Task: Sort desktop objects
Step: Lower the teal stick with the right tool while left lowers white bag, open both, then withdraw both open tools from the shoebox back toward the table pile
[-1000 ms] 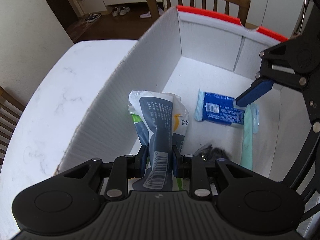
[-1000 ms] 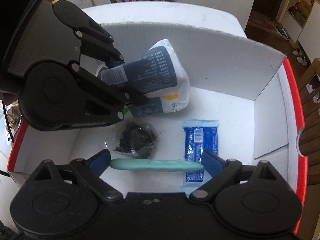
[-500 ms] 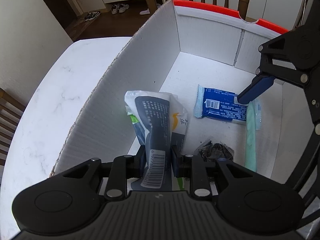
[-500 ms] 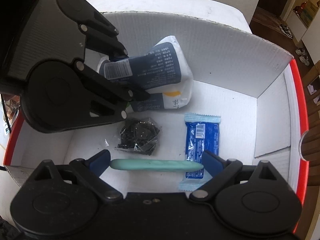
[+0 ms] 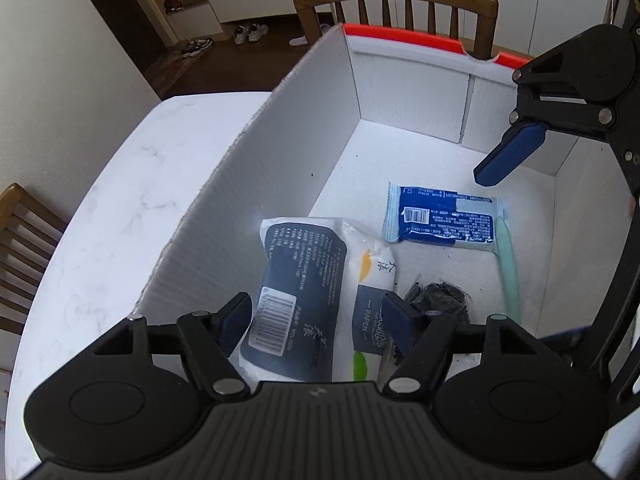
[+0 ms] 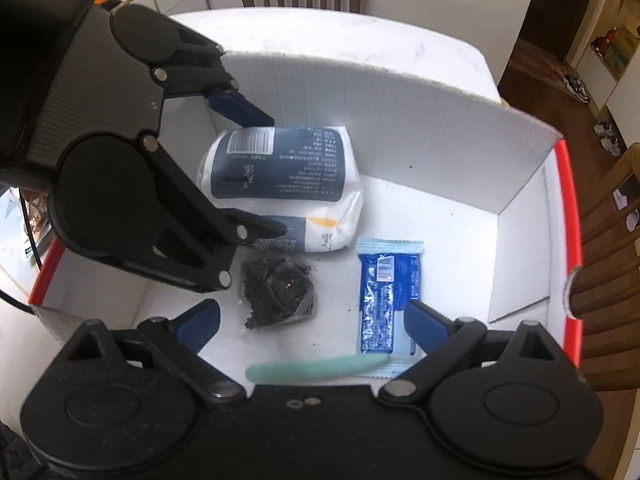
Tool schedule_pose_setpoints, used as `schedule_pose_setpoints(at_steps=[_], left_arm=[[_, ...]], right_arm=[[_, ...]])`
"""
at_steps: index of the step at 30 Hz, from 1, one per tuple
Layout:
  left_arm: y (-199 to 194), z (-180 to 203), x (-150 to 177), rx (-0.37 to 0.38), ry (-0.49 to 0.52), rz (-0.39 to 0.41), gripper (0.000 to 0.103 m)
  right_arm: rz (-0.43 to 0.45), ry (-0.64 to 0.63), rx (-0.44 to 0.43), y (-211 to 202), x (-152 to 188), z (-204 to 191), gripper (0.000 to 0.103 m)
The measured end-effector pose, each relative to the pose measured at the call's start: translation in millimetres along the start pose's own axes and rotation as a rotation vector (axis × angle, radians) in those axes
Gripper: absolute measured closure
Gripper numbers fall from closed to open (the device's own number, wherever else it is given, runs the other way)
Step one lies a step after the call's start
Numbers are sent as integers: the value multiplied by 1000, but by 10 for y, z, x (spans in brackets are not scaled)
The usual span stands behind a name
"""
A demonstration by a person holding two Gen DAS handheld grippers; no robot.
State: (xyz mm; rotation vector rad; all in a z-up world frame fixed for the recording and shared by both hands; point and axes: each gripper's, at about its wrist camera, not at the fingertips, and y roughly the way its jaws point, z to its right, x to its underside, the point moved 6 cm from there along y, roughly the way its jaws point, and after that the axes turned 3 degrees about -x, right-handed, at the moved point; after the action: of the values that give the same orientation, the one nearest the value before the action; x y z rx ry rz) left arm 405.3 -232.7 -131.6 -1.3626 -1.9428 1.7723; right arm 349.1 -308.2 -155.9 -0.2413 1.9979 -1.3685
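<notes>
Drop-off step: the tissue pack (image 5: 304, 280) is being let go by the left claw (image 5: 316, 316), jaws opening, inside the box (image 5: 288, 152). Right claw (image 6: 312, 320) spread, empty. Next, lift clear.

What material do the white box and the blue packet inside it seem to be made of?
The box looks like matte white corrugated plastic or cardboard, I cannot tell which: fine parallel ribs run across its walls, and the rim is red. The blue packet looks like thin glossy plastic film: it shines, wrinkles, and has crimped ends.
</notes>
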Motion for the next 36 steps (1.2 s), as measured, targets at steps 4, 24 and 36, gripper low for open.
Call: schedule_pose_setpoints(at_steps=[4,24,36], left_arm=[[-105,-3,-9,2,-25,21,32],[-911,81,222,34,-237,201,9],[-1348,146,633,18,-391,311,0]], right_arm=[[13,-6,5,-59,24,-4,4],[213,-37,47,-793,188,-232,4],[328,-11,54,-1170,178,-514,4]])
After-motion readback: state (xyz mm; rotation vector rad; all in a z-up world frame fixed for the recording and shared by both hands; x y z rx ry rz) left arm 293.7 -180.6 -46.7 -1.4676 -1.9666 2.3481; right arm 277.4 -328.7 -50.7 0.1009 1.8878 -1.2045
